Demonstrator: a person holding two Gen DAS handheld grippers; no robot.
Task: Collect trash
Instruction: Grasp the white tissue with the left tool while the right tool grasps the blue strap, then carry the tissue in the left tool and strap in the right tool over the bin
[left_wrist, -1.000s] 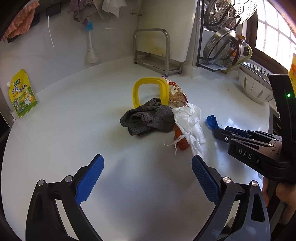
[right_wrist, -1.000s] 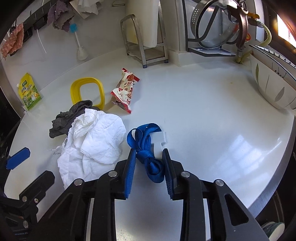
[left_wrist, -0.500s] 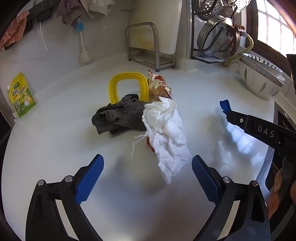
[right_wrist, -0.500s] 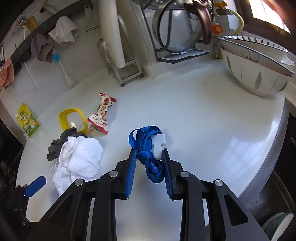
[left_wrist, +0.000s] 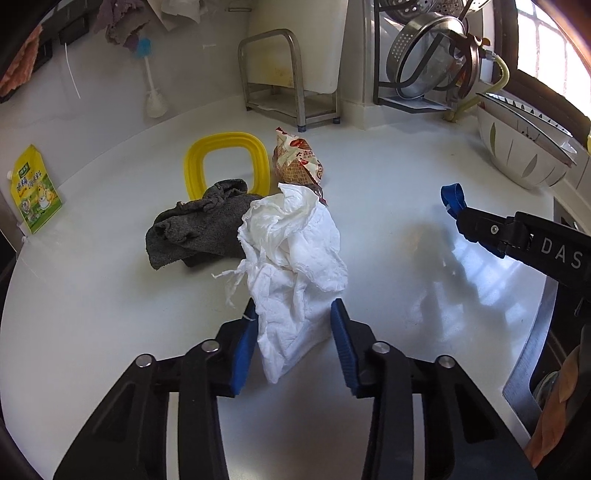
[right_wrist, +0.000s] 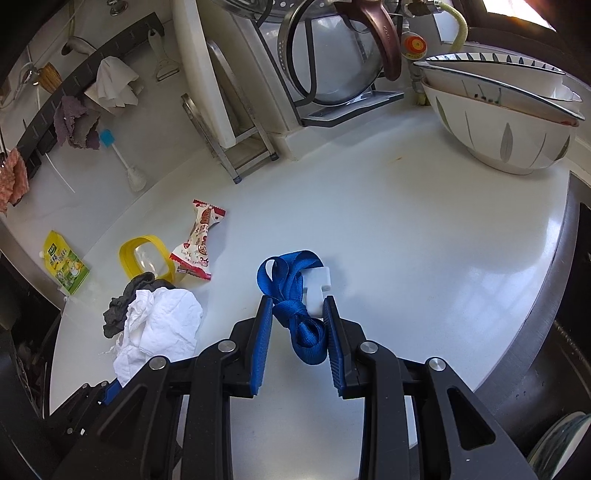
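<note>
My left gripper (left_wrist: 293, 332) is shut on a crumpled white paper towel (left_wrist: 291, 251), whose upper part lies against a grey rag (left_wrist: 195, 229). My right gripper (right_wrist: 298, 325) is shut on a knotted blue strap (right_wrist: 295, 295) with a white clip (right_wrist: 317, 286) and holds it above the white counter (right_wrist: 424, 229). That gripper shows in the left wrist view (left_wrist: 461, 218) at the right, lifted. A red and white snack wrapper (left_wrist: 299, 162) lies beyond the towel, beside a yellow ring lid (left_wrist: 225, 162).
A green sachet (left_wrist: 33, 188) leans at the far left wall. A metal stand (left_wrist: 288, 92), dish rack with strainer (left_wrist: 424, 55) and stacked bowls (right_wrist: 506, 122) line the back and right. The counter's metal edge (right_wrist: 546, 295) runs along the right.
My left gripper moved forward and shut on the paper towel. My right gripper rose with the blue strap and swung to the right, away from the pile.
</note>
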